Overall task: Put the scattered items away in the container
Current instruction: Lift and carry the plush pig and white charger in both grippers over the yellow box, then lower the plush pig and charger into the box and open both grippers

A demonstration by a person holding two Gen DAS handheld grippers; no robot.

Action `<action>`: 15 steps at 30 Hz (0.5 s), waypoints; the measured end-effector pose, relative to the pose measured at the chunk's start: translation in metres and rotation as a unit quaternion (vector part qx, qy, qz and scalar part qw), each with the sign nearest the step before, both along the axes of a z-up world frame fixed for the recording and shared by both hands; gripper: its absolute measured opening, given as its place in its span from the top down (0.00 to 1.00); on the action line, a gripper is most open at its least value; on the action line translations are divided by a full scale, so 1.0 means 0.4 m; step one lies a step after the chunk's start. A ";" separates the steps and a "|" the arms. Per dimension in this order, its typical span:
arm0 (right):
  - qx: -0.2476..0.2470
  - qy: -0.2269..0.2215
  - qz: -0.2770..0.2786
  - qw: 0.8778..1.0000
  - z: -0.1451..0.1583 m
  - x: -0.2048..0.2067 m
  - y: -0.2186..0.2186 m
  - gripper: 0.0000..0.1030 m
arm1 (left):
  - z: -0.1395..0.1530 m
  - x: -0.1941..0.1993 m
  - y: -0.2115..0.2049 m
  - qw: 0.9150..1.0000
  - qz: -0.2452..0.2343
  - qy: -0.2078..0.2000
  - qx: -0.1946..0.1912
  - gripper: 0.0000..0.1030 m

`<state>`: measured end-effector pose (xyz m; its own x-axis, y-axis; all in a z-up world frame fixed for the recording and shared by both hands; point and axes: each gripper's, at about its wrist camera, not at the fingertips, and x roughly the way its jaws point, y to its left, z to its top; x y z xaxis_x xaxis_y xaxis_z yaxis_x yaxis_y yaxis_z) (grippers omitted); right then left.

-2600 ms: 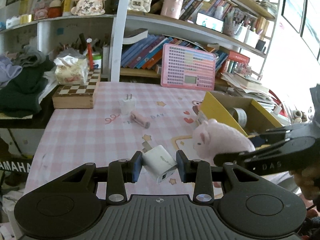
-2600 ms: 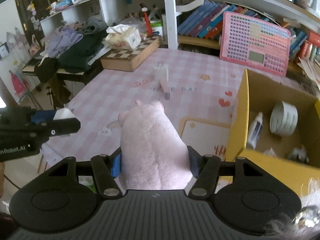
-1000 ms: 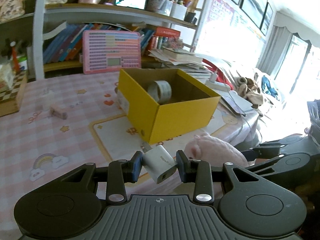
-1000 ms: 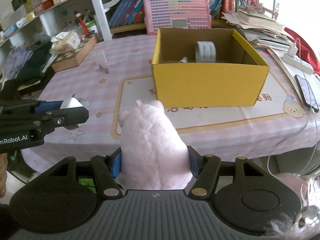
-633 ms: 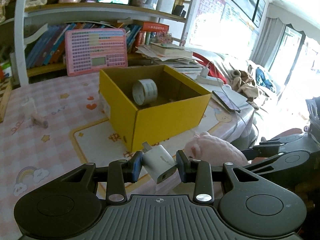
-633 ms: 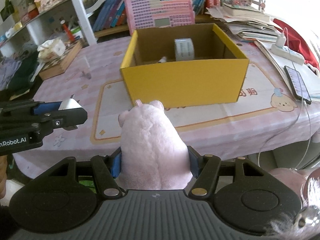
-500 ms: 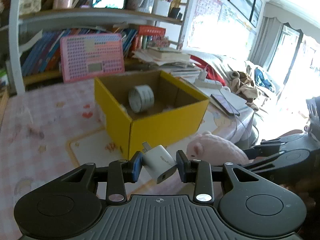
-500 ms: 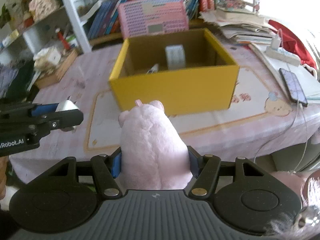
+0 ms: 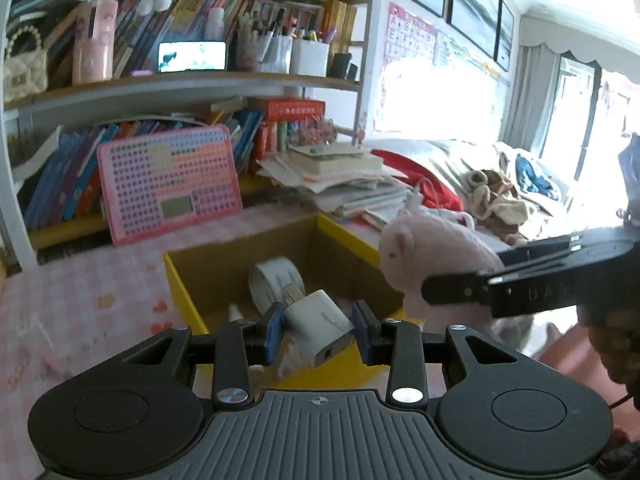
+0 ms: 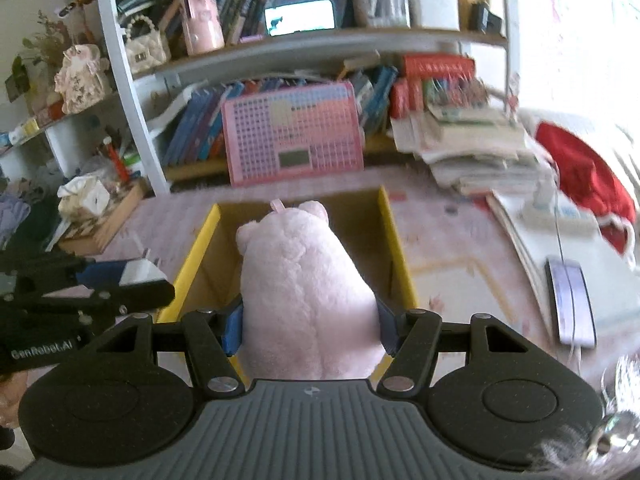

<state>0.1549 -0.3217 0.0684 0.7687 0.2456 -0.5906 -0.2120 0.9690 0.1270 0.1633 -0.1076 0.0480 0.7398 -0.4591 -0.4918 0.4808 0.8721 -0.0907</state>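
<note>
Both tools have risen over the open yellow cardboard box (image 9: 182,284) on the pink checked tablecloth (image 9: 80,312). My left gripper (image 9: 316,326) is pinching the white plug-in charger (image 9: 320,320); my right gripper (image 10: 310,324) is squeezing the pink plush pig (image 10: 304,280) above the box, bookshelves (image 10: 280,40) standing behind.

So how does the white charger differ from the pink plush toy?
The white charger is small, hard and boxy, with metal prongs; the pink plush toy is far bigger, soft and rounded. The charger fits between the left gripper fingers; the toy bulges past the right gripper. Both are held over the yellow box.
</note>
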 end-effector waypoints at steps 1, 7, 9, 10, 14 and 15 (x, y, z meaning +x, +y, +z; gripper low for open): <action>-0.003 -0.004 0.005 1.000 0.002 0.022 -0.003 0.42 | -0.003 0.015 -0.009 1.000 0.004 0.001 0.002 0.66; -0.030 0.008 0.054 0.998 -0.035 0.166 0.012 0.42 | -0.058 0.109 -0.073 0.998 0.028 0.030 0.040 0.66; -0.039 0.019 0.074 0.996 -0.058 0.200 0.024 0.41 | -0.075 0.128 -0.090 0.998 0.030 0.038 0.051 0.66; -0.041 0.026 0.085 0.995 -0.071 0.218 0.028 0.41 | -0.084 0.137 -0.098 0.997 0.030 0.043 0.058 0.66; -0.047 0.054 0.115 0.991 -0.116 0.272 0.039 0.41 | -0.118 0.164 -0.125 0.995 0.031 0.060 0.078 0.66; -0.049 0.065 0.119 0.990 -0.128 0.286 0.042 0.41 | -0.126 0.170 -0.129 0.994 0.033 0.064 0.082 0.66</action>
<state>0.2692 -0.3048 0.0173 0.6126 0.3469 -0.7102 -0.4229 0.9030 0.0763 0.2311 -0.1592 -0.0025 0.6918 -0.3183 -0.6482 0.4161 0.9093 -0.0024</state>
